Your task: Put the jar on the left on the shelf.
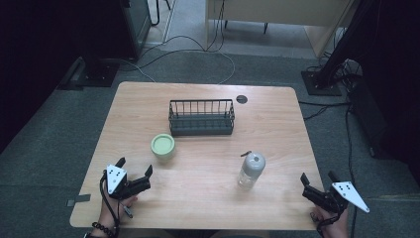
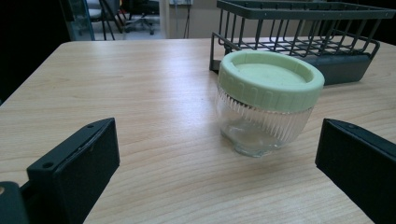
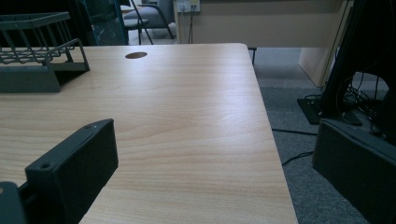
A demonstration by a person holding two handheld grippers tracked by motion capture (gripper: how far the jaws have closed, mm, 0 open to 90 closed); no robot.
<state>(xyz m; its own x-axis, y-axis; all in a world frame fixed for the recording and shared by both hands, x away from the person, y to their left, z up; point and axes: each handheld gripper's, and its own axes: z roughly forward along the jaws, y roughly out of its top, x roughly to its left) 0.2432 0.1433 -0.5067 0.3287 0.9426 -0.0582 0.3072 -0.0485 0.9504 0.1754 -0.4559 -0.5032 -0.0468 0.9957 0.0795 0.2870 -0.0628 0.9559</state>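
At table (image 1: 198,198) near edge — both grippers spread

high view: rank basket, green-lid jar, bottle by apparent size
1. Basket, clearly the largest, though it sits farthest from the camera.
2-3. Jar and bottle look alike from above: the jar is wider, the bottle longer. The bottle is also nearer, so no ranking between them.
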